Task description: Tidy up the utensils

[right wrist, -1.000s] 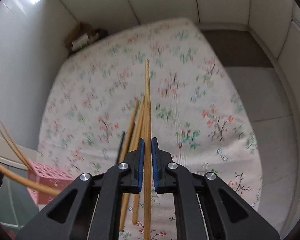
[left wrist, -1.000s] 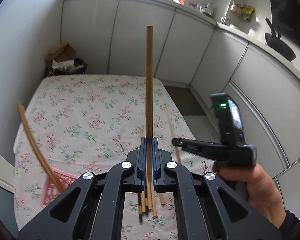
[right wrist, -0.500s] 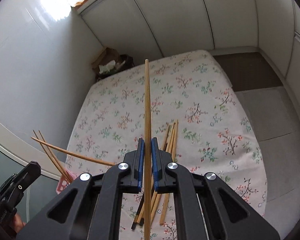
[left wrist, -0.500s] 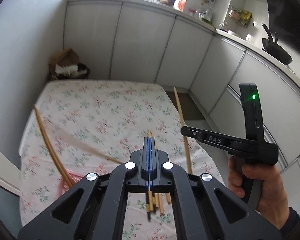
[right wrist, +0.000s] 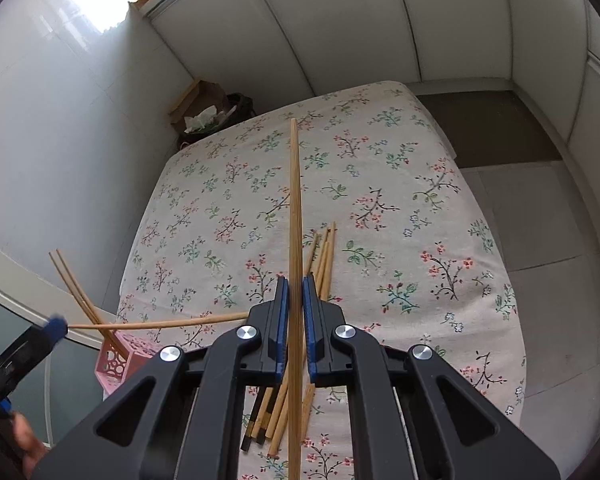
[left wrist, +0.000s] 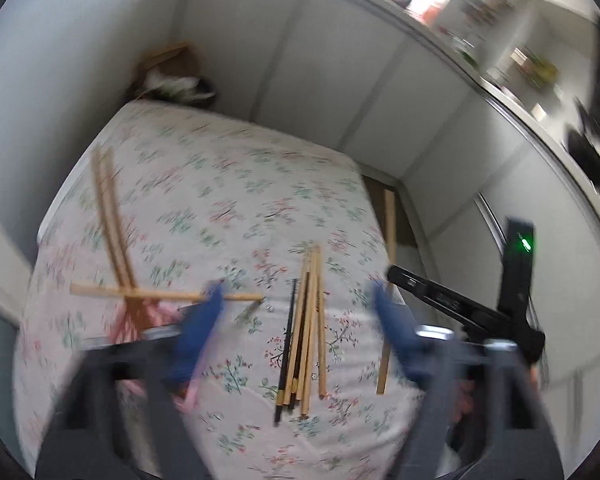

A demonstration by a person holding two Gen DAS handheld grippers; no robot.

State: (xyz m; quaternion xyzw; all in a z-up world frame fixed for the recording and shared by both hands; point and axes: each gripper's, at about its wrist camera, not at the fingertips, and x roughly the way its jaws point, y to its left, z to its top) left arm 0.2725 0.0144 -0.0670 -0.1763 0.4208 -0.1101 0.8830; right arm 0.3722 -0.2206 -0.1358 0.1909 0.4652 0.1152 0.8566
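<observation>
The right gripper (right wrist: 296,332) clamps one bamboo chopstick (right wrist: 295,216) near its thick end, above a loose chopstick pile (left wrist: 306,328) on the floral tablecloth (left wrist: 220,200). The left gripper (left wrist: 300,312) is opening, empty, beside the pink basket (right wrist: 118,360). Light, stiff and slippery, a chopstick is probably best pinched mid-shaft.

Both my wrist cameras look steeply down from close above the floral tablecloth (right wrist: 420,184) (left view blurred); they share the loose chopsticks (left wrist: 306,328) and pink basket (right wrist: 118,364).
</observation>
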